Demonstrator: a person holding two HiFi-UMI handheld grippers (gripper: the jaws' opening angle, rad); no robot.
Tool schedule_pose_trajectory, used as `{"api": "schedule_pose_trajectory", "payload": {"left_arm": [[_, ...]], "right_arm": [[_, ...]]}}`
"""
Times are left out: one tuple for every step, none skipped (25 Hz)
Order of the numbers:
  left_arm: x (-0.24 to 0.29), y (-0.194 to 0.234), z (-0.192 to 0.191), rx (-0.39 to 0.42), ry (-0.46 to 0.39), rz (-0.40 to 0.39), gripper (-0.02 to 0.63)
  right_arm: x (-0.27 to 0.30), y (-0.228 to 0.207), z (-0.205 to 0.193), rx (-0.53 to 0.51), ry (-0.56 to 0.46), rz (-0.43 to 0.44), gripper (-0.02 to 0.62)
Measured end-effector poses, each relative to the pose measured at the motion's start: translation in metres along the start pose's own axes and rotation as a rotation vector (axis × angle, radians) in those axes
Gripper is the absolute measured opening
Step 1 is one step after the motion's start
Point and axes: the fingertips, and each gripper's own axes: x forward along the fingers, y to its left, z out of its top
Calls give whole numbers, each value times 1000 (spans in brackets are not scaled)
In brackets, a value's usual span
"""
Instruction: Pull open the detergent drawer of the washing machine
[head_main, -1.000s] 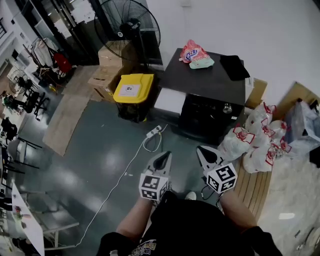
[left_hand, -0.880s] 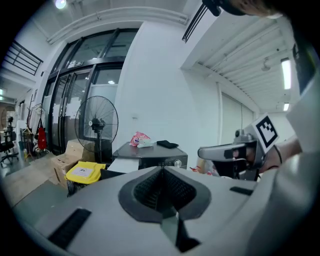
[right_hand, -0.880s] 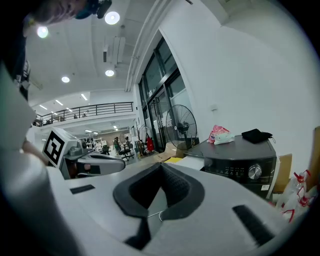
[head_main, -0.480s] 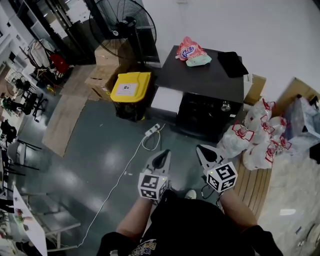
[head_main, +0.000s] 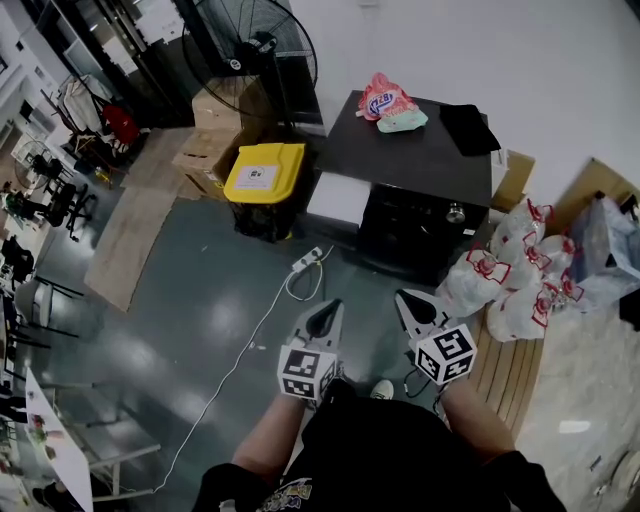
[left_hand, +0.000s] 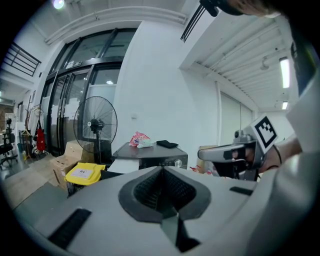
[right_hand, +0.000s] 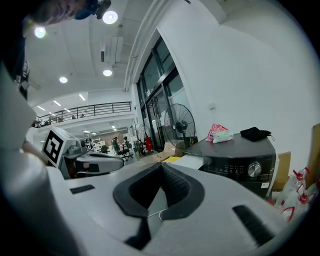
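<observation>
The dark washing machine (head_main: 415, 215) stands ahead against the white wall, its control panel with a round knob (head_main: 455, 213) facing me. The panel and the knob (right_hand: 255, 169) also show in the right gripper view. A white flat block (head_main: 340, 200) sits at its left side; I cannot tell whether this is the drawer. Both grippers hover over the floor well short of the machine. My left gripper (head_main: 328, 312) is shut and empty, its pads (left_hand: 150, 187) meeting. My right gripper (head_main: 407, 300) is shut and empty too.
A pink snack bag (head_main: 385, 102) and a black cloth (head_main: 468, 130) lie on the machine's top. A yellow-lidded bin (head_main: 265, 172), cardboard boxes (head_main: 212, 140) and a standing fan (head_main: 262, 55) are left of it. Tied white bags (head_main: 510, 285) sit right on a wooden pallet (head_main: 505, 370). A power strip (head_main: 307, 262) trails a cable.
</observation>
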Motion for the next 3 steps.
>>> {"api": "schedule_pose_trajectory", "payload": {"left_arm": [[-1,0,2,-2,0,-3,11],[-2,1,4,-4,-2,-5,11],[-3,2,6,-5,-4,-7,11]], "right_arm": [[1,1,0,0,1,0,3],[2,2,1,1,1,0,3],[3,3,2,1,1,0,3]]}}
